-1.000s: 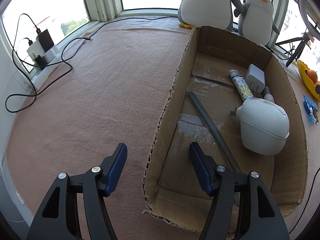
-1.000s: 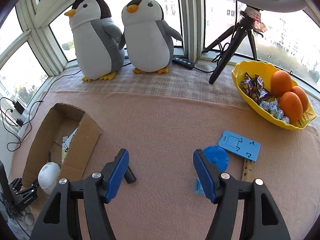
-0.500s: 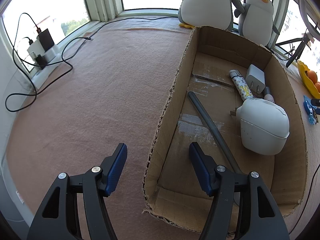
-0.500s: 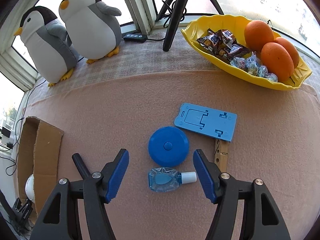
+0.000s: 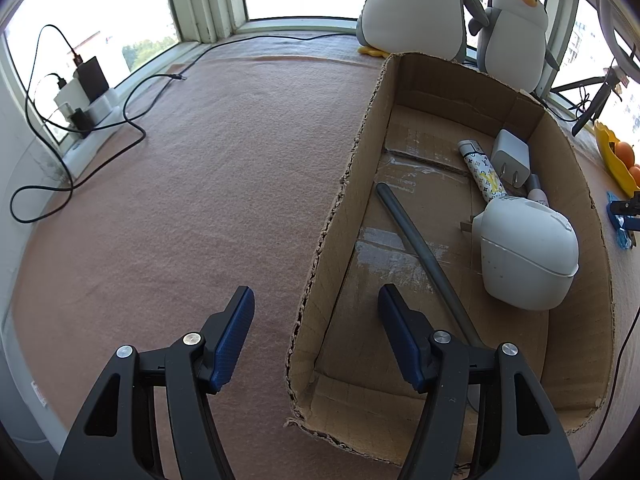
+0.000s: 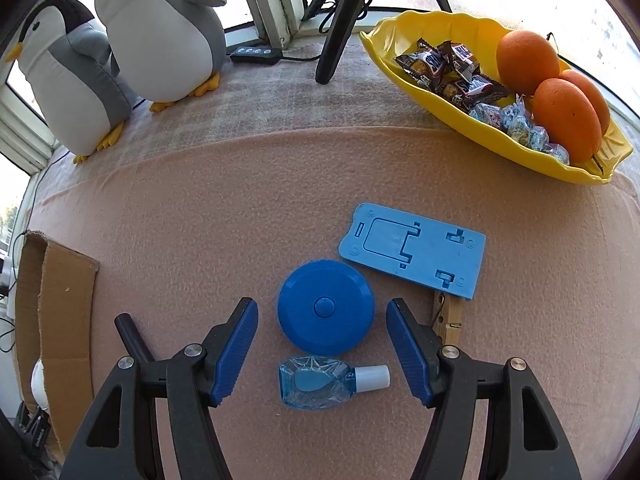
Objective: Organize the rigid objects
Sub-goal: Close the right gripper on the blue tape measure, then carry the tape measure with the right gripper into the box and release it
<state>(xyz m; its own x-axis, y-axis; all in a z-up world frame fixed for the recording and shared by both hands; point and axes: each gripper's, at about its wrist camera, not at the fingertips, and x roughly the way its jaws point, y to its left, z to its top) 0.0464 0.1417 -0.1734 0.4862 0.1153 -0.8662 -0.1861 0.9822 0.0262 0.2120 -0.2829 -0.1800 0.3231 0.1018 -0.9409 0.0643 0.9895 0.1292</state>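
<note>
While the left gripper [image 5: 316,332] was kept open and empty over the cardboard box [image 5: 344,184], the right gripper [image 6: 320,344] was brought down with jaws apart around the blue round case [image 6: 326,306], apparently next to be boxed

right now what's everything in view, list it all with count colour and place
cardboard box: 1, brown, on the mat
white pod device: 1, in the box
grey rod: 1, in the box
wall charger: 1, white, in the box
patterned tube: 1, in the box
round disc: 1, blue
small bottle: 1, clear blue
phone stand: 1, blue
clothespin: 1, wooden
yellow dish: 1
oranges: 3
penguin plushes: 2
left gripper: open
right gripper: open
</note>
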